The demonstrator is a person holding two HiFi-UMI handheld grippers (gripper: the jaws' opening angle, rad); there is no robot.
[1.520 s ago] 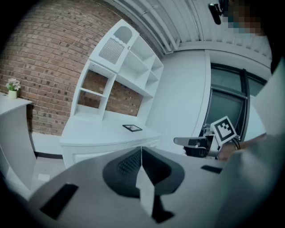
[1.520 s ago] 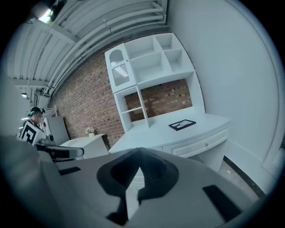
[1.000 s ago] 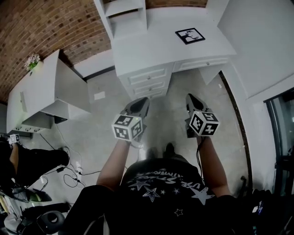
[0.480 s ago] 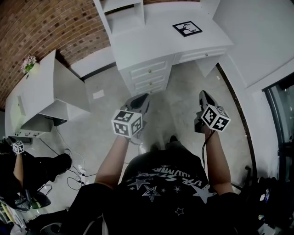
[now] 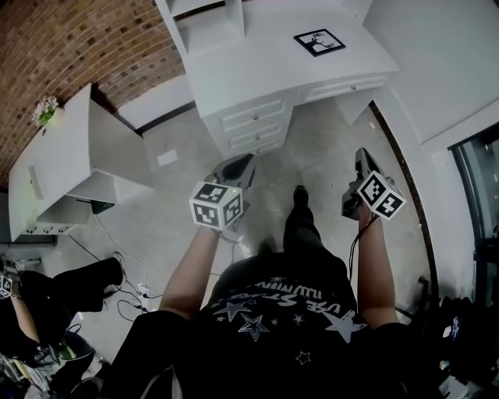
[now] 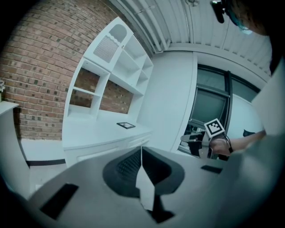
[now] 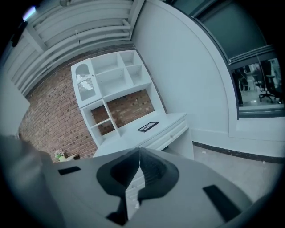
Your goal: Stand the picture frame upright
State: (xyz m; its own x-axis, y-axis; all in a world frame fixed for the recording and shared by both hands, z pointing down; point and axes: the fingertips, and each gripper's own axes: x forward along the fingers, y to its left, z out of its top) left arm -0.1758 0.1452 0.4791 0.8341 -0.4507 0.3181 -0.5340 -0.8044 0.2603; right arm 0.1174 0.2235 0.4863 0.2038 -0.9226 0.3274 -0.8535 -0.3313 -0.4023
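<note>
A black picture frame (image 5: 320,42) lies flat on the white desk (image 5: 257,66) ahead; it also shows as a small dark slab, the frame (image 6: 126,125) in the left gripper view and the frame (image 7: 148,127) in the right gripper view. My left gripper (image 5: 240,165) is held over the floor well short of the desk, shut with nothing in it. My right gripper (image 5: 361,158) is out to the right, also shut and empty. Both sets of jaws meet in a thin line in the gripper views.
A white shelf unit (image 5: 204,22) stands on the desk's back left. Drawers (image 5: 254,128) face me. Another white desk (image 5: 66,152) with a small plant (image 5: 45,109) stands at left. Another person (image 5: 47,296) sits at lower left by floor cables (image 5: 125,290). A glass wall (image 5: 477,210) runs along the right.
I have stepped forward with one leg. The right gripper has swung out to the right and down in the head view; the left has stayed nearly put. The desk sits slightly nearer.
</note>
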